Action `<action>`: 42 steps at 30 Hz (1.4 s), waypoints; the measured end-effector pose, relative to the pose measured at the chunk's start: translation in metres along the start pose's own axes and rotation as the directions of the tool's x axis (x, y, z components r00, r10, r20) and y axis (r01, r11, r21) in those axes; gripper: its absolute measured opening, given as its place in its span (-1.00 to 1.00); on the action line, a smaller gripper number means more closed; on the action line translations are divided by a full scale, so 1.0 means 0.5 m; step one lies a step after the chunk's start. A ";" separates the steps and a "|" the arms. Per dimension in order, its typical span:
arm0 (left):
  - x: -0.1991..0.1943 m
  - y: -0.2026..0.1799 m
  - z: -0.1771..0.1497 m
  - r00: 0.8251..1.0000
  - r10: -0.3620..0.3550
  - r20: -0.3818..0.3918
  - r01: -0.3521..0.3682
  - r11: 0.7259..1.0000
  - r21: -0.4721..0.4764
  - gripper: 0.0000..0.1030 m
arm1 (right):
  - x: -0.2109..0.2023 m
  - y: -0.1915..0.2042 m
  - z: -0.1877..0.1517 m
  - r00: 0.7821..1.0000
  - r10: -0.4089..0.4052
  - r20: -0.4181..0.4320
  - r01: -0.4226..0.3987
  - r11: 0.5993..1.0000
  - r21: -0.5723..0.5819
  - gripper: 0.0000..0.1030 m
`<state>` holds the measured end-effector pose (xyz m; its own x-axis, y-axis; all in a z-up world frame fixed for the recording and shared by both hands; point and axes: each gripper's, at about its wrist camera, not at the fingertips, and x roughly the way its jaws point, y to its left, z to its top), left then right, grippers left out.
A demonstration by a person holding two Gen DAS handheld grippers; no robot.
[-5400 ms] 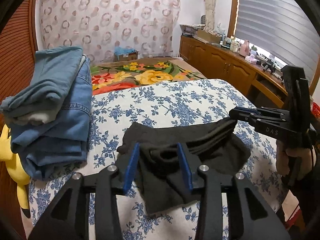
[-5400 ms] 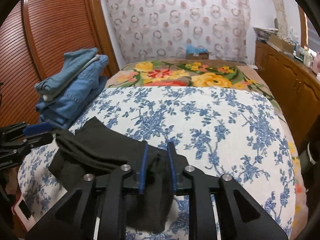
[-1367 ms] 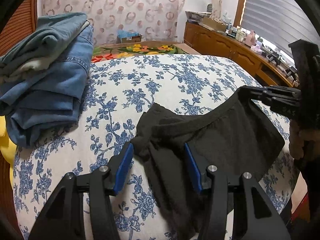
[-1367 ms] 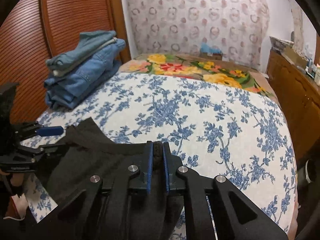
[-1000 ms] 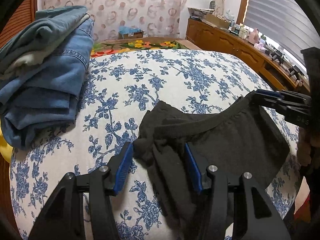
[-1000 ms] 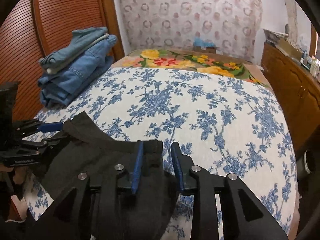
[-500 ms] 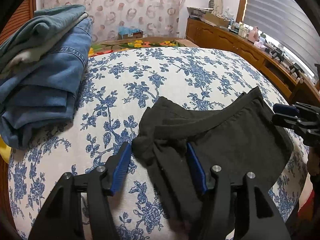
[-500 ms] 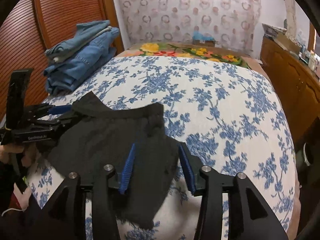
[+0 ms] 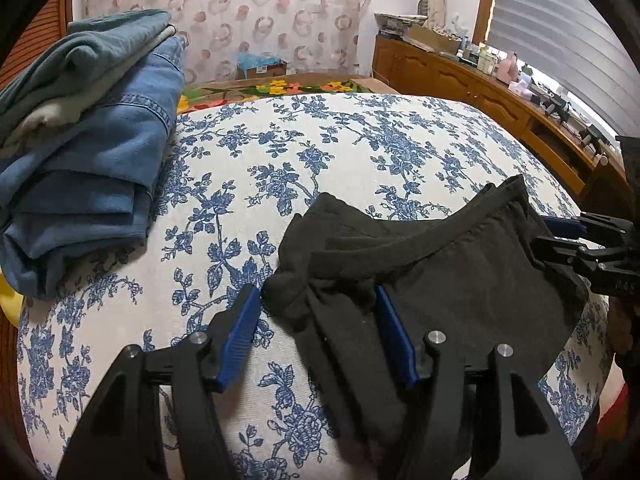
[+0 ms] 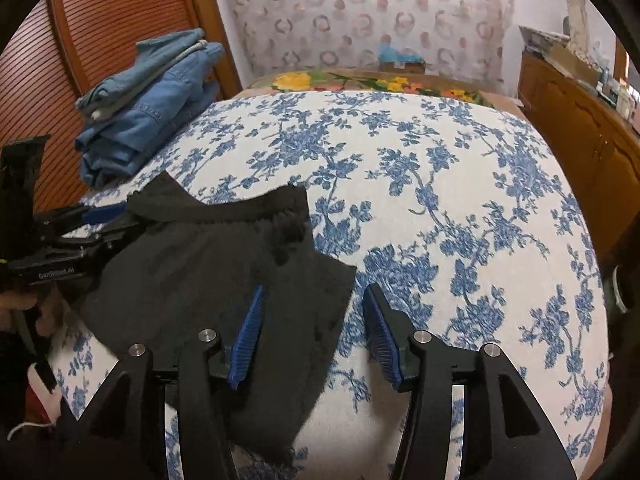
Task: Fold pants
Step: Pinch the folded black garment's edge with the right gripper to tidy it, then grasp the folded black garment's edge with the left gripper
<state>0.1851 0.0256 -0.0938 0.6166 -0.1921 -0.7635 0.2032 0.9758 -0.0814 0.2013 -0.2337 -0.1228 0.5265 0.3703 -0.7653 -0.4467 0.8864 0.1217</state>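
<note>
Black pants lie spread on the near edge of the bed with the blue-flowered sheet, waistband toward the far side. My left gripper is open, its blue pads on either side of the bunched left corner of the pants. My right gripper is open over the right edge of the pants, nothing between its pads held. The right gripper also shows in the left wrist view, beside the pants' right corner. The left gripper shows in the right wrist view at the left corner.
A stack of folded blue jeans sits on the bed's left side, also in the right wrist view. A wooden cabinet runs along the right wall. A slatted wooden door stands at left. A floral blanket lies at the bed's far end.
My right gripper opened wider, let go of the pants' waistband and drew back. The pants dropped flat on the bed. My left gripper stayed open around the left corner.
</note>
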 end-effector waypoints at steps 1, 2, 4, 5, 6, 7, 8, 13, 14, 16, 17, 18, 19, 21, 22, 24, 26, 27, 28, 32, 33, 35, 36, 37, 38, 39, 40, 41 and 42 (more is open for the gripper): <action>0.000 0.000 0.000 1.000 0.000 0.000 0.000 1.000 0.000 0.17 | 0.002 0.000 0.003 1.000 0.012 0.000 -0.012 1.000 0.005 0.02; 0.000 0.000 -0.001 1.000 0.000 0.000 0.000 1.000 0.000 0.17 | 0.004 0.001 0.005 1.000 0.023 0.000 -0.023 1.000 0.008 0.02; 0.000 0.000 0.000 1.000 0.000 0.000 0.000 1.000 0.000 0.17 | 0.007 0.008 0.007 1.000 0.022 0.001 -0.022 1.000 0.002 0.02; 0.000 0.000 0.000 1.000 -0.001 0.000 0.001 1.000 -0.001 0.17 | 0.009 0.012 0.008 1.000 0.020 0.002 -0.020 1.000 -0.004 0.02; 0.000 0.000 0.001 1.000 -0.001 0.000 0.001 1.000 -0.001 0.17 | 0.010 0.014 0.008 1.000 0.020 0.003 -0.020 1.000 -0.007 0.03; 0.000 0.000 0.001 1.000 -0.001 0.000 0.001 1.000 -0.001 0.17 | 0.011 0.015 0.007 1.000 0.017 0.008 -0.017 1.000 -0.009 0.03; 0.001 0.001 0.001 1.000 -0.002 0.000 0.002 1.000 -0.002 0.17 | 0.011 0.016 0.006 1.000 0.014 0.013 -0.014 1.000 -0.011 0.03; 0.000 0.004 0.001 1.000 -0.012 0.000 0.012 1.000 -0.015 0.17 | 0.015 0.022 0.005 1.000 -0.003 0.014 0.003 1.000 -0.026 0.03; 0.000 0.007 0.001 1.000 -0.020 0.001 0.020 0.999 -0.029 0.17 | 0.016 0.023 0.005 1.000 -0.008 0.012 0.008 1.000 -0.030 0.03; -0.002 0.012 0.004 0.999 -0.036 0.002 0.036 0.998 -0.052 0.17 | 0.017 0.026 0.005 1.000 -0.017 0.011 0.017 0.999 -0.036 0.03; -0.003 0.016 0.006 0.999 -0.046 0.003 0.046 0.997 -0.065 0.17 | 0.018 0.028 0.005 1.000 -0.022 0.010 0.023 0.999 -0.041 0.04; -0.003 0.020 0.006 0.998 -0.058 0.004 0.058 0.995 -0.081 0.15 | 0.019 0.030 0.004 1.000 -0.028 0.009 0.028 0.999 -0.046 0.05; -0.004 0.023 0.007 0.998 -0.069 0.005 0.070 0.993 -0.093 0.11 | 0.020 0.032 0.004 0.999 -0.031 0.009 0.031 0.998 -0.049 0.05; -0.004 0.025 0.009 0.996 -0.093 0.003 0.093 0.990 -0.107 -0.02 | 0.021 0.033 0.004 0.999 -0.032 0.007 0.032 0.998 -0.054 0.08; -0.004 0.026 0.010 0.994 -0.106 0.002 0.105 0.988 -0.114 -0.09 | 0.022 0.033 0.004 0.999 -0.032 0.007 0.032 0.998 -0.055 0.08; -0.004 0.024 0.011 0.993 -0.120 0.000 0.119 0.986 -0.120 -0.20 | 0.022 0.034 0.004 0.999 -0.034 0.007 0.034 0.998 -0.056 0.09; -0.003 0.021 0.012 0.992 -0.127 -0.002 0.126 0.985 -0.121 -0.28 | 0.022 0.033 0.004 0.999 -0.034 0.007 0.035 0.998 -0.056 0.09; -0.002 0.019 0.013 0.992 -0.126 -0.002 0.125 0.985 -0.119 -0.28 | 0.022 0.032 0.004 0.999 -0.033 0.007 0.034 0.998 -0.055 0.09; -0.002 0.017 0.014 0.992 -0.126 -0.002 0.124 0.985 -0.118 -0.29 | 0.022 0.032 0.004 0.999 -0.033 0.007 0.033 0.998 -0.055 0.09; -0.002 0.014 0.014 0.992 -0.130 -0.002 0.129 0.984 -0.120 -0.33 | 0.022 0.033 0.004 0.999 -0.035 0.007 0.035 0.998 -0.056 0.09; -0.003 0.014 0.014 0.991 -0.134 0.000 0.133 0.984 -0.120 -0.42 | 0.023 0.034 0.004 0.999 -0.037 0.007 0.038 0.998 -0.059 0.09; -0.008 0.011 0.012 0.990 -0.138 0.006 0.138 0.984 -0.116 -0.54 | 0.023 0.035 0.004 0.999 -0.039 0.007 0.039 0.997 -0.059 0.09; -0.011 0.008 0.012 0.991 -0.136 0.011 0.136 0.985 -0.110 -0.60 | 0.024 0.036 0.004 0.999 -0.039 0.007 0.039 0.997 -0.059 0.09; -0.015 0.006 0.012 0.991 -0.133 0.017 0.134 0.985 -0.105 -0.63 | 0.024 0.037 0.004 0.999 -0.040 0.007 0.041 0.997 -0.060 0.08; -0.018 0.004 0.013 0.991 -0.130 0.022 0.132 0.986 -0.102 -0.64 | 0.023 0.036 0.003 0.999 -0.039 0.008 0.040 0.997 -0.060 0.08; -0.022 0.001 0.013 0.991 -0.127 0.027 0.129 0.987 -0.099 -0.66 | 0.023 0.036 0.004 0.999 -0.039 0.008 0.039 0.998 -0.058 0.01; -0.026 -0.002 0.014 0.992 -0.125 0.033 0.127 0.987 -0.094 -0.68 | 0.022 0.036 0.004 0.999 -0.039 0.010 0.039 0.998 -0.055 -0.09; -0.029 -0.005 0.014 0.992 -0.121 0.038 0.124 0.988 -0.089 -0.69 | 0.021 0.035 0.004 0.999 -0.032 0.010 0.033 0.998 -0.052 -0.30; -0.034 -0.008 0.015 0.992 -0.116 0.046 0.119 0.990 -0.081 -0.70 | 0.020 0.034 0.004 1.000 -0.022 0.011 0.022 0.999 -0.046 -0.40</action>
<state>0.1794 0.0242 -0.0759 0.6236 -0.3082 -0.7185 0.2126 0.9512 -0.2235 0.2005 -0.2146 -0.1272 0.5437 0.3538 -0.7610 -0.4677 0.8807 0.0753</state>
